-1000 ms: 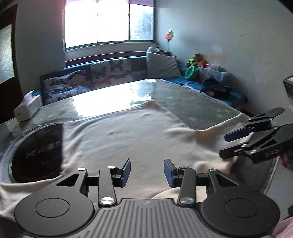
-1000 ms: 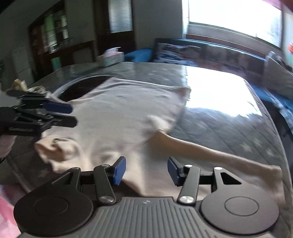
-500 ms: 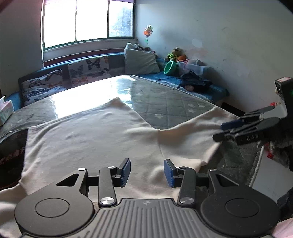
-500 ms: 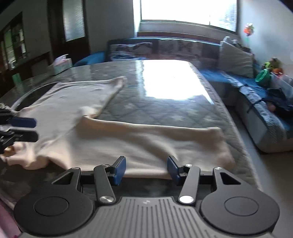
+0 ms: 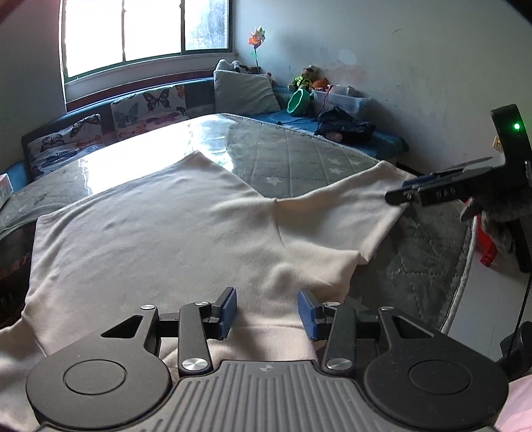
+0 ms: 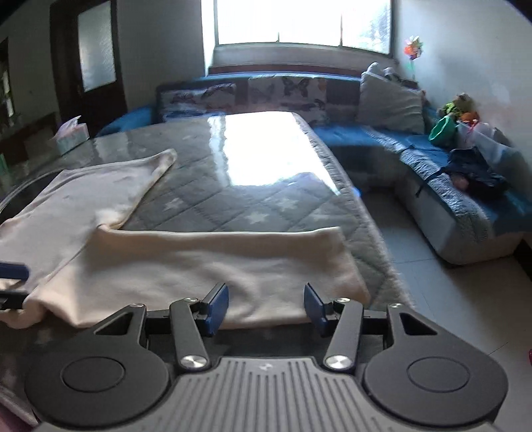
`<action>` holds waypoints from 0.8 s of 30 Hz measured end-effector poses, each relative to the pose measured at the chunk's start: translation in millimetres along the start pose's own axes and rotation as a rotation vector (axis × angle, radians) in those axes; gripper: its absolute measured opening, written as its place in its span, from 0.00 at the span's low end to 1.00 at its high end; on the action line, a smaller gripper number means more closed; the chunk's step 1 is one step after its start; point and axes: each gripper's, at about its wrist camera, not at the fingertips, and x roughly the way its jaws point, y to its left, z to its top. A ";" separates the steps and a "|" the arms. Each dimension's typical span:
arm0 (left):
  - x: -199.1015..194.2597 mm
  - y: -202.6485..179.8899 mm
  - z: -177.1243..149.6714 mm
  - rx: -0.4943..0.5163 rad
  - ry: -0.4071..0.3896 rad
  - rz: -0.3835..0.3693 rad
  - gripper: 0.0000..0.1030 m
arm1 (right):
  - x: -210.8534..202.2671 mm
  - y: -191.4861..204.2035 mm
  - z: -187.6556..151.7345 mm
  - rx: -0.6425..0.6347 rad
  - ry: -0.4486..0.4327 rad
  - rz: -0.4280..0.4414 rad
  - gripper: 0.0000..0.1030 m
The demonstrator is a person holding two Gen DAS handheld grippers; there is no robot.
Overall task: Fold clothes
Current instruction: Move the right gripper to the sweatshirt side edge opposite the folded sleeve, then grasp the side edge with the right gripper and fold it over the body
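1. Table (image 6: 266,159): grey quilted cover with white stars, glossy clear sheet on top, glare from window.
2. Cream garment (image 5: 159,232) spread flat on near side, one sleeve (image 6: 206,262) laid along near edge toward the right corner.
3. Tissue box (image 6: 71,134) at far left corner.
4. Dark round inset (image 5: 13,262) at left, partly under garment.

Both views sit just behind their own tongs, tilted down across the counter (image 5: 299,156) toward the far window (image 5: 146,30). The left view looks close over the cream garment (image 5: 159,232); the right one looks along its right sleeve (image 6: 206,262). They share garment, counter, window and sofa (image 6: 382,139).
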 end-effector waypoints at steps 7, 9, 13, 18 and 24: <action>-0.7 -2.5 -0.8 0.008 -0.004 -0.001 0.47 | 3.3 -14.0 1.5 0.004 -0.014 -0.057 0.49; -2.0 -1.1 0.5 -0.003 -0.007 -0.008 0.47 | 0.4 -15.8 3.0 0.045 -0.031 -0.038 0.49; -4.2 -1.1 5.5 -0.003 -0.023 -0.003 0.46 | -1.7 -18.3 3.6 0.044 -0.043 -0.065 0.49; -4.7 -4.8 13.6 -0.002 -0.047 -0.025 0.46 | -0.6 -27.7 2.3 0.083 -0.021 -0.122 0.49; 1.6 -15.9 18.2 0.027 -0.052 -0.060 0.46 | 1.4 -32.8 -2.5 0.131 -0.011 -0.119 0.43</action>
